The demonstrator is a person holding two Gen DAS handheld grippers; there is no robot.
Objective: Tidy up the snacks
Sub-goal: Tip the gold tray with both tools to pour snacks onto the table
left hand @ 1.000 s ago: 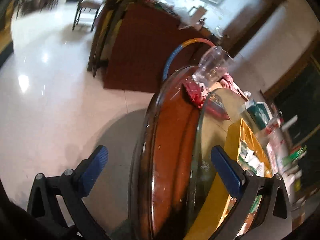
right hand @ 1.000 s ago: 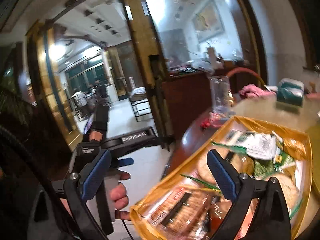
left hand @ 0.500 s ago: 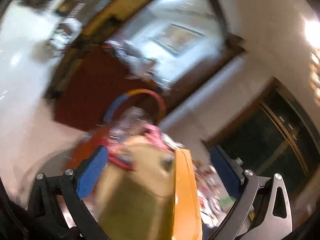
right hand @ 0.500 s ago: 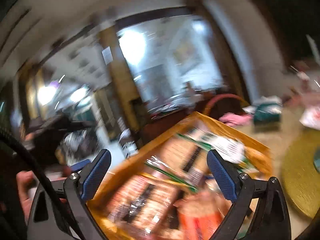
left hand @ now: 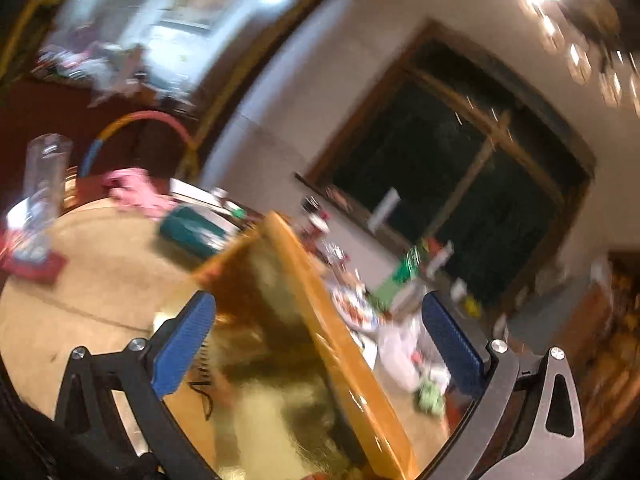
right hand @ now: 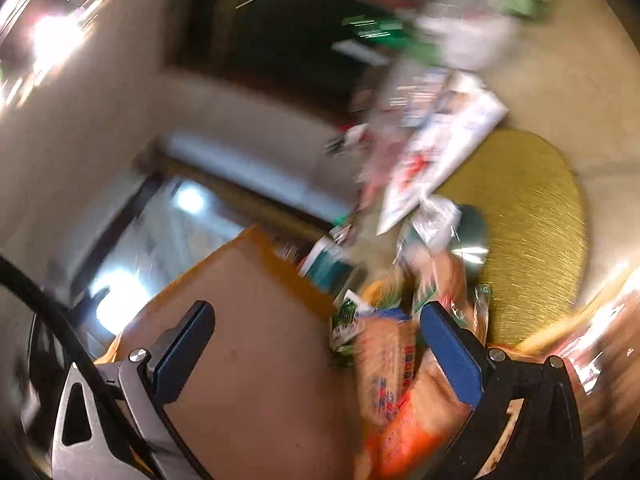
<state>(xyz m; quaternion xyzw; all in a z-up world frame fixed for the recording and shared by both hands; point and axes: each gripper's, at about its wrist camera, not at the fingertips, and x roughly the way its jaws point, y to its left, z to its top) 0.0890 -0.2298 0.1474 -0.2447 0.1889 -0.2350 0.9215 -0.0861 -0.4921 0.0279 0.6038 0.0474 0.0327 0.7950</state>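
An orange snack box [left hand: 340, 344] stands tilted on the round table, its gold inner face toward me in the left wrist view. My left gripper [left hand: 316, 308] is open, with the box's rim running between its fingers and neither pad pressing on it. In the right wrist view the box [right hand: 256, 360] shows a plain brown face. Several snack packets [right hand: 384, 364] tumble from it beside an orange pack [right hand: 404, 440]. My right gripper [right hand: 316, 312] has its jaws opening wide, the box's face and the packets lying between them, ungripped. Both views are blurred.
The beige table [left hand: 92, 280] carries a teal tissue box [left hand: 192, 232], a pink cloth [left hand: 132, 192], a clear jar [left hand: 44, 176] and a plate amid clutter [left hand: 356, 312]. A gold round mat [right hand: 532, 240] and a white printed bag [right hand: 436, 152] lie beyond the box.
The left gripper rose from beside the table's edge to over the tabletop and rolled. The right view rolled sharply; the box tipped from flat and its packets slid out.
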